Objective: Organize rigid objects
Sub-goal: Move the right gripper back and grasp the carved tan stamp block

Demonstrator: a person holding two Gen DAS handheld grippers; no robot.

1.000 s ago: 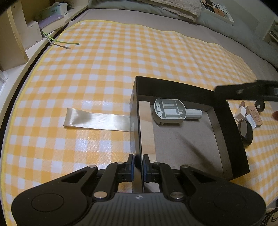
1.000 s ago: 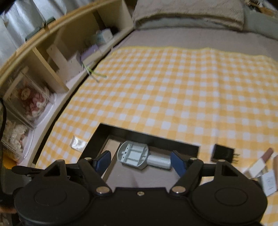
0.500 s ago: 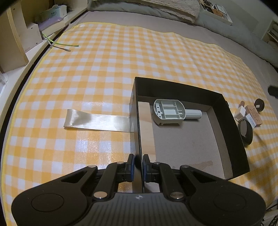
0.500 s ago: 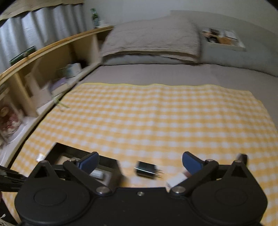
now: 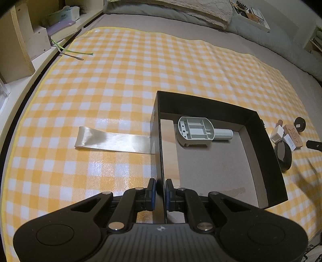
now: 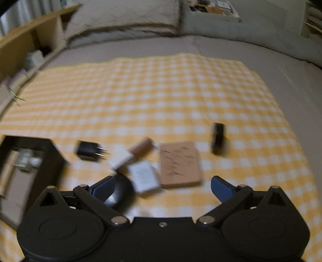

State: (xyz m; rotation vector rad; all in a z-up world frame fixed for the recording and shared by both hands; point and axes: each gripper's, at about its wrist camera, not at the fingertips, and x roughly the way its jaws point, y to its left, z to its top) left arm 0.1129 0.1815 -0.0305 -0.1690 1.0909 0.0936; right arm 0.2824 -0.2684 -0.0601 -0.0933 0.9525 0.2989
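Note:
My left gripper (image 5: 160, 191) is shut on the near left wall of the black box (image 5: 267, 153). A grey plastic part (image 5: 198, 132) lies inside the box at its far end. My right gripper (image 6: 162, 188) is open and empty, above a cluster of loose items on the checked cloth: a black charger plug (image 6: 88, 150), a brown tube with a white cap (image 6: 130, 154), a white card (image 6: 143, 177), a tan block (image 6: 179, 164), a black round disc (image 6: 120, 190) and a small black piece (image 6: 217, 138). The box corner shows at the left of the right wrist view (image 6: 50, 161).
A yellow checked cloth (image 5: 140, 70) covers the grey bed. A shiny ribbon strip (image 5: 112, 140) runs out from the box's left side. Wooden shelves (image 5: 24, 40) stand along the left. Pillows (image 6: 124, 18) lie at the far end.
My right gripper has swung right, away from over the box to above the loose items. The left gripper and the box have not moved.

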